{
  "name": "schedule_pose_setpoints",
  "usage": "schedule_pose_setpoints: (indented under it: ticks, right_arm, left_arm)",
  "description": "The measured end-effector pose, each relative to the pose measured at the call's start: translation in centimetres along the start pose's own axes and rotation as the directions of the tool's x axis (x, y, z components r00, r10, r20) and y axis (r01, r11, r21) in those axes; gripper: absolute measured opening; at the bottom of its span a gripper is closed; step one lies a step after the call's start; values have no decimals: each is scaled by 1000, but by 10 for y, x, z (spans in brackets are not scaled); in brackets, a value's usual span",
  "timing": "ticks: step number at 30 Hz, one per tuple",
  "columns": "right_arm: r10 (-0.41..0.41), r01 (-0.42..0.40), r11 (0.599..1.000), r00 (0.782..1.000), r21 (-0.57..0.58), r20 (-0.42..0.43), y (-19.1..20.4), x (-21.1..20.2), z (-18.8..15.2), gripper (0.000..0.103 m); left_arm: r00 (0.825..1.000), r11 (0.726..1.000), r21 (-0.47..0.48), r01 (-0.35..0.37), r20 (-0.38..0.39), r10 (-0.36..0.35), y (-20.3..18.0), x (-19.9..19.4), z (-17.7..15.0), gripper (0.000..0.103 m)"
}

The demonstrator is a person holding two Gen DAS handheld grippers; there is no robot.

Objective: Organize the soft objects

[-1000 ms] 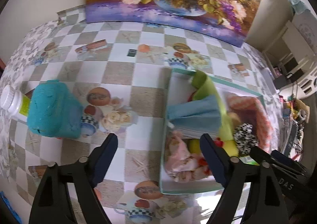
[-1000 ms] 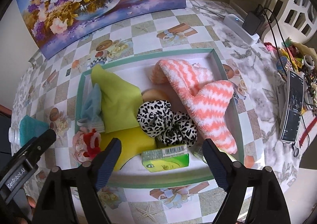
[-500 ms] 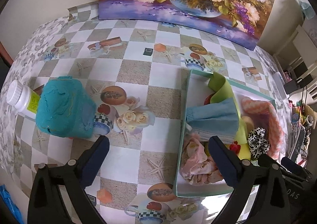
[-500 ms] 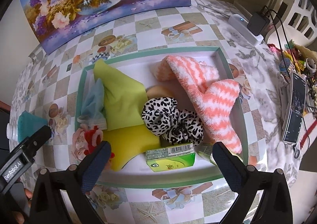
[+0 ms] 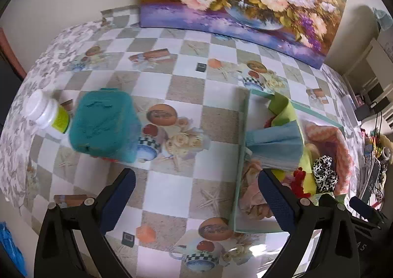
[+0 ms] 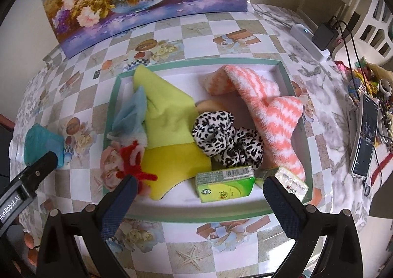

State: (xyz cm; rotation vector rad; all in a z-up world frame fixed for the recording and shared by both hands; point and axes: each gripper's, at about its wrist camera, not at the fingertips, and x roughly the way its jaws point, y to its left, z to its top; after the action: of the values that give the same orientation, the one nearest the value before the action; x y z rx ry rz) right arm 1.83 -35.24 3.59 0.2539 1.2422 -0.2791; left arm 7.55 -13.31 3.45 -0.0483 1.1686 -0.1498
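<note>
Both jaws spread, empty: my left gripper (image 5: 196, 194), my right gripper (image 6: 199, 194). Tray (image 6: 196, 61): mostly filled. Outstanding: teal sponge (image 5: 104, 126) on the tablecloth (image 5: 172, 192).

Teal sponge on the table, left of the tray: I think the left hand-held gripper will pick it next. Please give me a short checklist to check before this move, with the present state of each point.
1. Left hand-held gripper open and holding nothing: ok.
2. Teal sponge outside the tray, free to take: ok.
3. Sponge between the fingers: not ok; it lies ahead and to the left.
4. White bottle clear of the sponge: not ok; it sits right against it and may get knocked.
5. Free room in the tray: ok, bare floor at the back.
6. Right hand-held gripper out of the way: ok; open, hovering at the tray's near edge.
</note>
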Motion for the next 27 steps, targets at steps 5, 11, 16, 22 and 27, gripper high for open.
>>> schedule_pose_setpoints:
  ticks: [5,11,16,22,27]
  right_arm:
    - [7,-7,1000,1000,-20,13,6,-6,-8,103]
    - [11,-10,999,1000,-36,29,12,-12,-17,103]
    - [15,-14,999,999,-43,36,15,-15,-23,103]
    - [17,-15,999,999,-46,43,15,-19,-29,103]
    - [18,-16,999,999,-46,44,16,-20,-31,103]
  left_arm:
    - [1000,1000,-18,-21,11,21,11,-9,-8,100]
    - [999,999,-11,-49,12,49,21,-16,-22,100]
    - [999,999,-5,-35,19,35,28,-23,-32,100]
    - [998,999,11,-46,31,46,34,-29,-45,100]
    - [998,999,10,-44,36,44,40,-33,-50,100]
